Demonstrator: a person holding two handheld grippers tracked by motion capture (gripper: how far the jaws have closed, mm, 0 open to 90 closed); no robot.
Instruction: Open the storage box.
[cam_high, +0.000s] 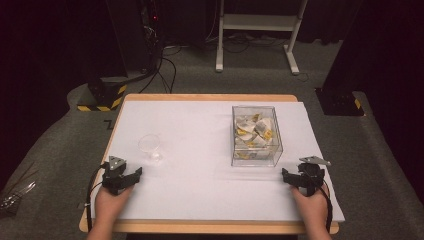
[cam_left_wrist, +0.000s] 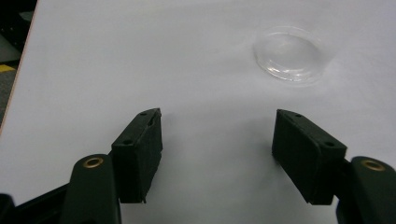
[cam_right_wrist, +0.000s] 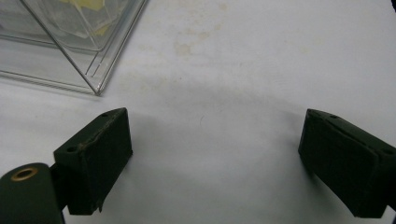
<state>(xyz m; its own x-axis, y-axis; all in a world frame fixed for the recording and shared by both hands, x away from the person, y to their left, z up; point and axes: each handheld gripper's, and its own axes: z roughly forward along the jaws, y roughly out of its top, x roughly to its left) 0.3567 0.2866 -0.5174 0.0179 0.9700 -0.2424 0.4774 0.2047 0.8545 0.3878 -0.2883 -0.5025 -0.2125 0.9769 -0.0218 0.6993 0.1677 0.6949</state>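
- left tool (cam_high: 131, 176) near the front edge of the bench (cam_high: 200, 150), jaws spread wide, nothing between them, held in a hand (cam_high: 111, 200)
- right tool (cam_high: 290, 177) at the front right, jaws released and empty too, other hand (cam_high: 310, 207) behind it
- white sheet (cam_high: 200, 190) covers the bench top, faint stains on it in the right tool's own view
- small clear cup (cam_high: 149, 143) just ahead of the left tool, upright, apart from it; looks empty
- clear plastic box (cam_high: 256, 136) ahead of the right tool, near corner close to it, not touching
- crumpled white-and-yellow wrappers (cam_high: 254, 131) piled inside the box
- white frame legs (cam_high: 255, 30) on the floor well beyond the bench
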